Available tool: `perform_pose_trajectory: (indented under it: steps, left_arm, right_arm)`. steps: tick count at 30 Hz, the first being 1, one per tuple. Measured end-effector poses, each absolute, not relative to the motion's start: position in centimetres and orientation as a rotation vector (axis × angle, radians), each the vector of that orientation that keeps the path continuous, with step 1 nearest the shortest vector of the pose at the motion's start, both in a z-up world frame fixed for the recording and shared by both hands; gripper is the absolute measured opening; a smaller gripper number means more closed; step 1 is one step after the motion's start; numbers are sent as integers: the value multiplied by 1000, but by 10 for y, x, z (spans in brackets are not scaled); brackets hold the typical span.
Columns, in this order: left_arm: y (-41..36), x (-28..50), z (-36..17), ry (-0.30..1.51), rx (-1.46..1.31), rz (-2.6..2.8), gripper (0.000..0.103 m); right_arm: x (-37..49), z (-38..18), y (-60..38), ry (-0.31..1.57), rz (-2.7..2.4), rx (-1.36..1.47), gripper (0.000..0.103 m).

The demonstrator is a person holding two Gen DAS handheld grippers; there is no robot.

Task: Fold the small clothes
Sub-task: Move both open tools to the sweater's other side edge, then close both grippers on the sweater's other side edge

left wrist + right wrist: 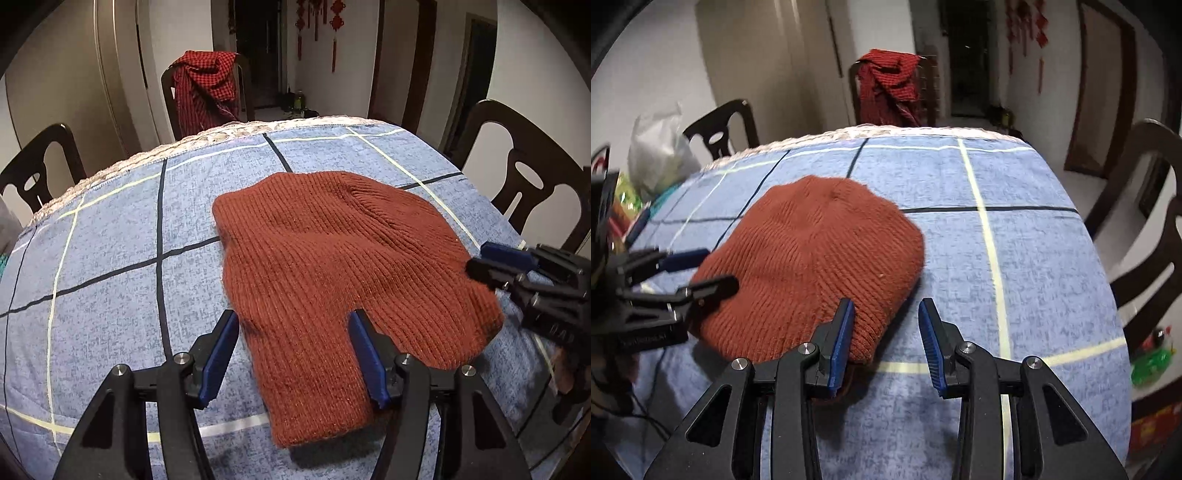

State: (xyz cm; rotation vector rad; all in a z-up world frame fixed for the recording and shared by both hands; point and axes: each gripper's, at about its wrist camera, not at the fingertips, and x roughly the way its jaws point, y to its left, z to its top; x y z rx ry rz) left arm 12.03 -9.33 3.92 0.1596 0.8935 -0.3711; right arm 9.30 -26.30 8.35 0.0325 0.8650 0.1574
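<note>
Item: knit hat (332,266), rust-red, ribbed; laid flat on the table (110,229), which is covered by a blue checked cloth; placed near the middle, somewhat toward the near edge.

Progress: no fold is seen; the hat is spread in a single flat layer, smoothed out; the folding itself is judged still to be done.

Orientation: the rounded crown is pointed away toward the far chair (207,92); the open brim is turned toward the near edge; the long axis is judged to run from brim to crown, slanted across the table.

Left tool (291,317): jaws held apart, set over the near brim corner; nothing is gripped.

Right tool (886,306): jaws parted, one finger resting at the hat's edge, the other over bare cloth; nothing is held.
</note>
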Motion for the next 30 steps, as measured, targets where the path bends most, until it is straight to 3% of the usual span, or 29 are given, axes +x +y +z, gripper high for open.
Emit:
perform_pose_trajectory:
  steps: [4,9,11,18,30]
  left_arm:
    - [-93,120,39,899,151,-371,65]
    - [-81,120,47,900,98,-408,65]
    - [-73,124,49,912,63,-414,66]
    - [-48,137,55,952,-68,-396,69]
    - [-52,158,38,1067,-219,-458,75]
  right_arm:
    - [77,98,-252,796,174,3,37]
    - [78,85,-244,854,182,-50,39]
    - [78,88,-251,852,179,4,47]
    - [79,98,-277,836,169,163,53]
    - [111,66,-284,956,282,412,54]
